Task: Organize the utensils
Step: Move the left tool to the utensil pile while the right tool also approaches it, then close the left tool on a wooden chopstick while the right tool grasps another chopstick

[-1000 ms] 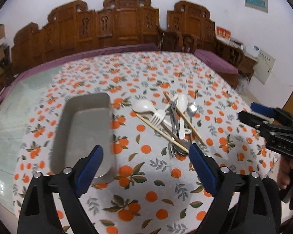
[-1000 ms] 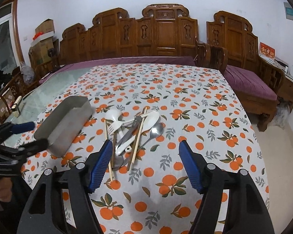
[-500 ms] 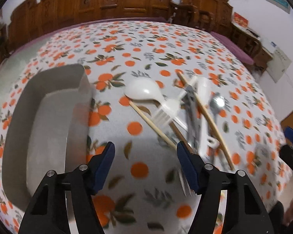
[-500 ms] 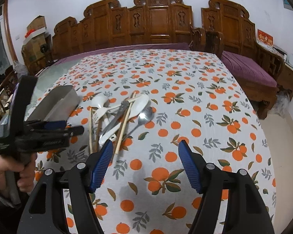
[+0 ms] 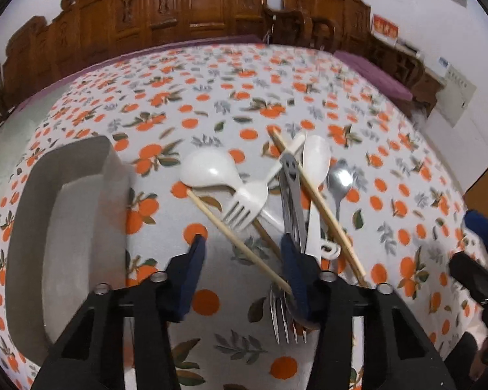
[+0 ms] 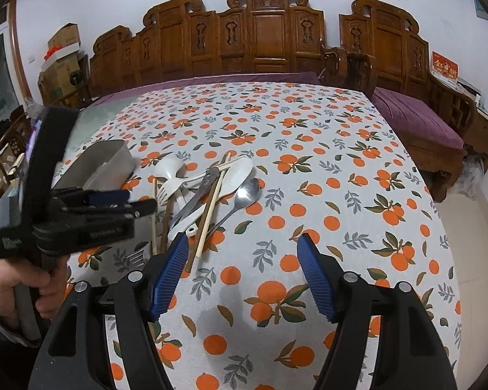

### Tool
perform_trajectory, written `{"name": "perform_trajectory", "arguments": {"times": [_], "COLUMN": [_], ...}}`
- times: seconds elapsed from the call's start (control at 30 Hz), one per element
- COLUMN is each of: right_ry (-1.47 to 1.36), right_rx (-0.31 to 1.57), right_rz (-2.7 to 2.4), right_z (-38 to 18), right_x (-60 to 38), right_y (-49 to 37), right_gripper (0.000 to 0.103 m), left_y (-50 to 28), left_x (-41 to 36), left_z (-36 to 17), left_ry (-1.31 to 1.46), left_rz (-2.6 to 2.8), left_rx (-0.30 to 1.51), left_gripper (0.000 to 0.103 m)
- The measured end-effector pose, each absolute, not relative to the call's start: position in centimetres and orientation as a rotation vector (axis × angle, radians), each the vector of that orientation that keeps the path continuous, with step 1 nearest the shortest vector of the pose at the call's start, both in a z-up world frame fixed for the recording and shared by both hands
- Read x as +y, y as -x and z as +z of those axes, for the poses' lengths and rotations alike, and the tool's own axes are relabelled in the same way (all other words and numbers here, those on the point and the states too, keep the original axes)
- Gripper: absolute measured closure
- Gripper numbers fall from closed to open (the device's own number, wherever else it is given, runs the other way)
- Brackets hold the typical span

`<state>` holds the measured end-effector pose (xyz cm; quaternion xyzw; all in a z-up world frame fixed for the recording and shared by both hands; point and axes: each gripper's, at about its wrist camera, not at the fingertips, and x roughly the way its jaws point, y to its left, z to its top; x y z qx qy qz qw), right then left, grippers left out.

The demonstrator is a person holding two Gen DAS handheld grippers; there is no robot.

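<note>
Left wrist view: a table under an orange-print tablecloth (image 5: 211, 104) carries a grey rectangular tray (image 5: 32, 227) by its left edge. A tangled pile of utensils lies just right of the tray, toward the near edge. None sits in the tray yet.

The left gripper (image 5: 240, 260) points steeply down at the near end of the pile. Its jaws are closing around a light wooden chopstick (image 5: 237, 240), which runs between them; the pads do not appear to press on it yet.

The risk, as I judge it, comes from the overlaps. A white plastic fork (image 5: 249, 200) rests across that chopstick, a white soup spoon (image 5: 208, 169) touches its far end, and a metal fork (image 5: 286, 312) lies under the right pad. A lift could drag or flick these, or the thin stick could slip out.

Right wrist view: the right gripper (image 6: 244, 276) hangs with jaws apart and empty over bare cloth near the pile, so it steadies nothing.
</note>
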<state>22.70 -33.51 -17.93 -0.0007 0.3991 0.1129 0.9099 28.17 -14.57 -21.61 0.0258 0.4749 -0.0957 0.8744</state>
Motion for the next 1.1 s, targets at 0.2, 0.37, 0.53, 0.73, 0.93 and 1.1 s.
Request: {"name": "perform_trajectory", "arguments": {"times": [0.2, 0.37, 0.53, 0.73, 0.93, 1.1], "right_ry": [-0.015, -0.007, 0.006, 0.030, 0.046, 0.024], "right_rx": [0.818, 0.815, 0.821, 0.833, 0.858, 0.892], "right_rz": [0.227, 0.227, 0.227, 0.228, 0.230, 0.252], "right_z": [-17.5, -17.2, -17.3, -17.9, -19.1, -20.5], "right_x": [-34.0, -33.9, -33.7, -32.9, -31.8, -30.5], "right_y": [-22.7, -22.6, -22.6, -22.4, -23.0, -25.0], "right_gripper": [0.032, 0.032, 0.032, 0.032, 0.033, 0.060], "left_y": [-29.5, -29.6, -28.9, -27.6, -26.3, -25.0], "left_x": [-14.3, -14.1, -13.3, -12.2, -10.7, -9.7], "left_z": [-23.7, -23.7, -23.3, -22.2, -20.4, -18.9], "left_ry": [-0.018, 0.005, 0.030, 0.042, 0.056, 0.042], "left_rz": [-0.182, -0.184, -0.202, -0.244, -0.306, -0.339], "left_rx": [1.081, 1.105, 1.108, 1.093, 1.057, 0.999], "left_gripper": [0.070, 0.079, 0.090, 0.099, 0.099, 0.099]}}
